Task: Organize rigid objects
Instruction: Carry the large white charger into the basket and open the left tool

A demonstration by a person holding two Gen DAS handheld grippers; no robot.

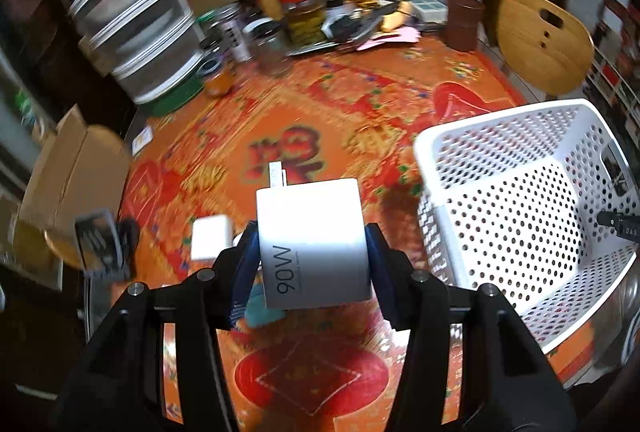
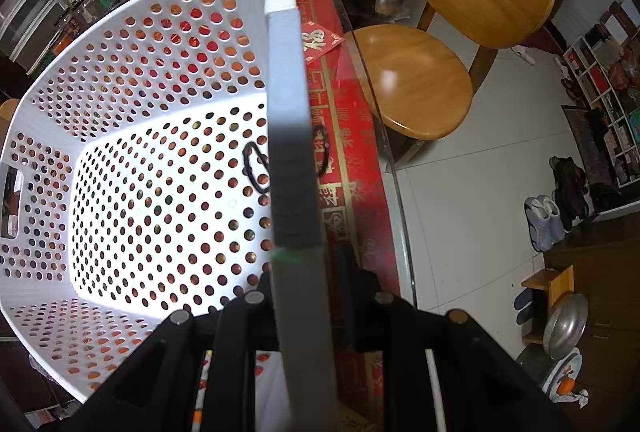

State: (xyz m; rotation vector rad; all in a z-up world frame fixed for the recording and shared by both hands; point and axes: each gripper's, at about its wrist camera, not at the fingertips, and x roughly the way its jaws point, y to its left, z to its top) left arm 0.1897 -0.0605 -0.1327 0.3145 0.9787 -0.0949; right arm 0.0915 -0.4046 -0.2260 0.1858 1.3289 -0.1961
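Two tongs busy: my left gripper (image 1: 314,248) pinches the white 90W charger (image 1: 312,244) above the tablecloth (image 1: 360,104), just left of the white basket (image 1: 520,200); my right gripper (image 2: 304,284) clamps the basket's rim.

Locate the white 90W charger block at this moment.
In the left wrist view, the white 90W charger block sits clamped in the left gripper, above the orange patterned tablecloth, left of the white perforated plastic basket.

Your path across the open tablecloth (image 1: 360,112) to the white basket (image 1: 520,192) is unobstructed. Jars (image 1: 296,4) and stacked containers (image 1: 128,16) block the far edge; a small white block (image 1: 210,238) lies left.
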